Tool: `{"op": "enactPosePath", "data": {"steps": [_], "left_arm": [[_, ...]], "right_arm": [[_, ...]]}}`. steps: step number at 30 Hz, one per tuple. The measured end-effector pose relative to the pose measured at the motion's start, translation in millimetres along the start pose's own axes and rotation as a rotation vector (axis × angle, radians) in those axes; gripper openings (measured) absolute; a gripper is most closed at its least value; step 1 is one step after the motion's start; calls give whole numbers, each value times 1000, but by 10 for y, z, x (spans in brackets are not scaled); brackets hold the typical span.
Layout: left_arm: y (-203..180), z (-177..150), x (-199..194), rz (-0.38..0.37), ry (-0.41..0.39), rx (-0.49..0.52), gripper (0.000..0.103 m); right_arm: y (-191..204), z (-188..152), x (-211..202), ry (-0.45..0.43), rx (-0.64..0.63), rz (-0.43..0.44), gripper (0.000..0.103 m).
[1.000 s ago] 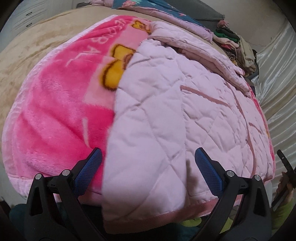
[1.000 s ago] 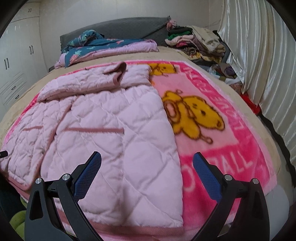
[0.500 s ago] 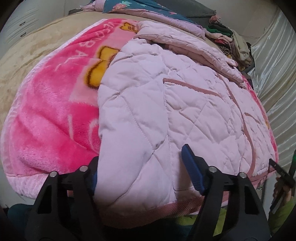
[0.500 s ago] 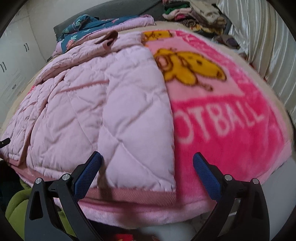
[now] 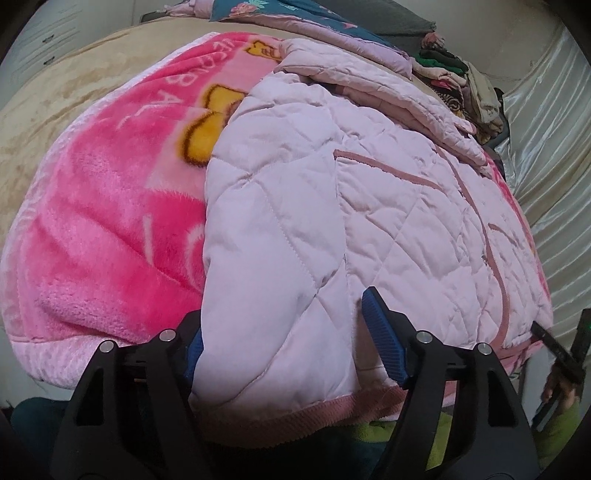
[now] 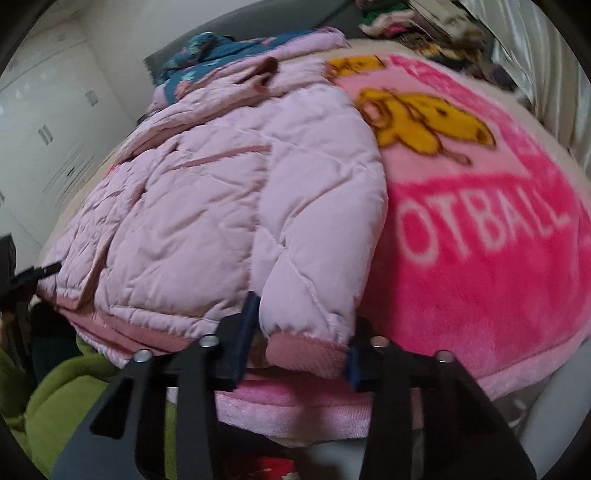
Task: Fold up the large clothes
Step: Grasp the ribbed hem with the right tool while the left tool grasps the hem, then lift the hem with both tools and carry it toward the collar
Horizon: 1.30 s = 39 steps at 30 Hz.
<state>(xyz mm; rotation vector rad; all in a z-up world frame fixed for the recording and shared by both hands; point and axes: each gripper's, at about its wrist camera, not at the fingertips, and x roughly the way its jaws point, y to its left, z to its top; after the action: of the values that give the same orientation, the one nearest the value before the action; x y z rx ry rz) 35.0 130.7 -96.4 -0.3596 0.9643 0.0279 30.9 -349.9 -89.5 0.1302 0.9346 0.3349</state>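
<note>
Quilted pale-pink padded jacket (image 5: 332, 221), diamond-stitched, puffy, with dusty-rose ribbed hem and piped pocket slits, lies spread on a hot-pink plush fleece blanket (image 5: 103, 229) printed with a yellow cartoon figure and white lettering; the blanket covers a tan bedspread (image 5: 55, 96). Left wrist view: left gripper (image 5: 288, 339), black frame with blue ribbed pads, stands part-open astride the jacket's near hem corner; the left pad is mostly buried behind the fabric, the right pad (image 5: 384, 339) lies against the quilting, and whether the cloth is actually pinched cannot be told. Far edge: teal floral bedding (image 5: 295, 11) and a stack of folded clothes (image 5: 465, 85), small and indistinct; silvery satin curtain (image 5: 546, 155) at right. The other tool's black tip shows at the lower right edge, cut off. Right wrist view, motion-blurred: right gripper (image 6: 299, 343) narrowed onto the jacket's (image 6: 240, 206) opposite hem corner, ribbed band bunched between its pads, apparently clamped. Blanket (image 6: 480, 258) reads "OTBALL", the start hidden under the jacket. White wardrobe doors (image 6: 48, 122) at left, blurred; green garment (image 6: 62, 391) at the lower left, partly cut off.
</note>
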Motion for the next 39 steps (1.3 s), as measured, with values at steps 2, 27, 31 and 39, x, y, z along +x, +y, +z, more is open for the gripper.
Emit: {"op": "enactPosePath", "data": {"steps": [2, 27, 31, 39], "left_arm": [[-67, -21, 9, 27, -5, 39, 68], [-293, 435, -584, -27, -232, 72, 15], [-334, 606, -653, -37, -263, 69, 15], [-352, 977, -746, -52, -317, 49, 15]], "right_arm": [[33, 54, -52, -19, -10, 10, 25], [224, 930, -706, -333, 9, 106, 16], [224, 1050, -752, -367, 20, 111, 16], [204, 1320, -777, -424, 43, 109, 16]]}}
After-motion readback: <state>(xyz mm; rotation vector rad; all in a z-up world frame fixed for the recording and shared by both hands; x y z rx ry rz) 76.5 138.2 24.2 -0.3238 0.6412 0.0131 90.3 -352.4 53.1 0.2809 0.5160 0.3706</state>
